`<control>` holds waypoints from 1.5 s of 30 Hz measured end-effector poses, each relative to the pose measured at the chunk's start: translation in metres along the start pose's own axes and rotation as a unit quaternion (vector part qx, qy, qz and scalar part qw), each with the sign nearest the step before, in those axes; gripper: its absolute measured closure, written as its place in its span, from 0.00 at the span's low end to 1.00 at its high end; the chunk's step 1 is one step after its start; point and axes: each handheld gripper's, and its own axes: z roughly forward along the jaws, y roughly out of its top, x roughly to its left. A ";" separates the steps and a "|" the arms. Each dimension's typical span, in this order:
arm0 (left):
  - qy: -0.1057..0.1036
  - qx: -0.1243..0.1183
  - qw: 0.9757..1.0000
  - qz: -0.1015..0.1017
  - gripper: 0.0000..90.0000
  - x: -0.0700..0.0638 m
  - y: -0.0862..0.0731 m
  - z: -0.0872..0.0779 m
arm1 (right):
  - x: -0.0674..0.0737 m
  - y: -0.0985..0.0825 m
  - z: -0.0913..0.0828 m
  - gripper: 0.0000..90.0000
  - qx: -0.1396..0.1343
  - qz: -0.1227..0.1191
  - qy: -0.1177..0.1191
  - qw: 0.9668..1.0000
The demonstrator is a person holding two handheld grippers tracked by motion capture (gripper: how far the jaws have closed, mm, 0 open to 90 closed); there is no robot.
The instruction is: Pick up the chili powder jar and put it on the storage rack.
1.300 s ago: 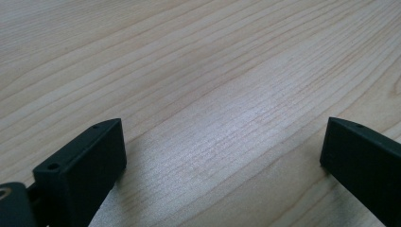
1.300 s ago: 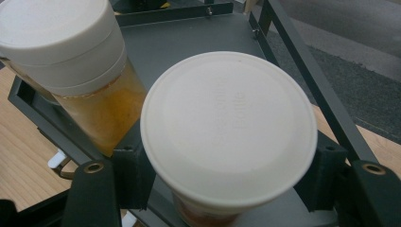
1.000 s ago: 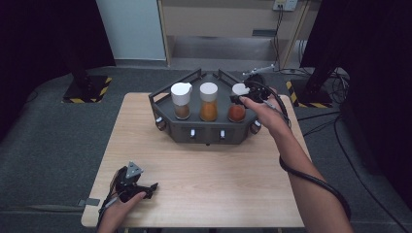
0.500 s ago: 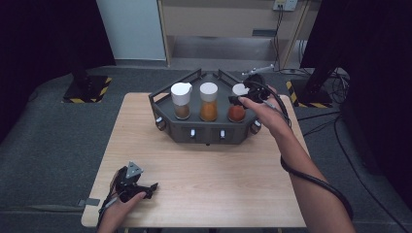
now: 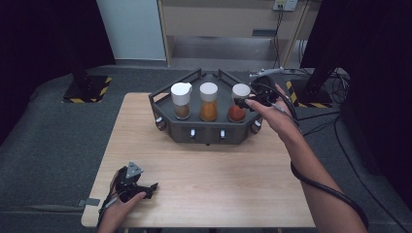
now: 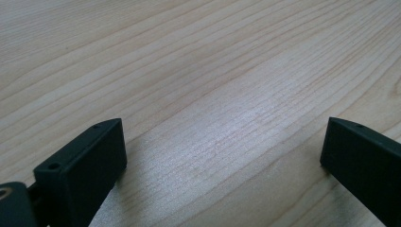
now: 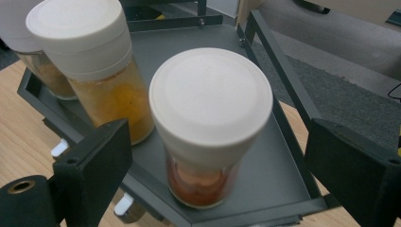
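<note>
Moved: right gripper (image 5: pixel 241 101) jaws just opened, off the red jar (image 5: pixel 237 108), upper right.
Left gripper (image 5: pixel 145 190): jaws apart over table (image 5: pixel 218 184), lower left.

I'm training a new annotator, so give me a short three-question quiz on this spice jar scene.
1. How many jars stand in the dark tray?
2. True or false: the right gripper is clamped on the red-spice jar.
3. What lies under the left gripper: A) tray, B) bare wooden table, C) jar lid?

Key: 1. Three. 2. False; its jaws have just been opening and stand clear of the jar. 3. B.
</note>
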 end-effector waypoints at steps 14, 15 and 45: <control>0.001 0.001 1.000 0.000 0.00 -0.001 0.000 0.000 | -0.004 -0.041 -0.026 0.08 -0.013 0.012 0.001 1.000; 0.001 0.001 1.000 -0.001 0.00 -0.001 0.000 0.000 | -0.004 -0.044 -0.026 0.08 -0.013 0.013 0.002 1.000; 0.002 0.001 1.000 -0.001 0.00 -0.001 0.000 0.000 | 0.020 -0.116 -0.042 0.08 -0.010 0.010 0.022 1.000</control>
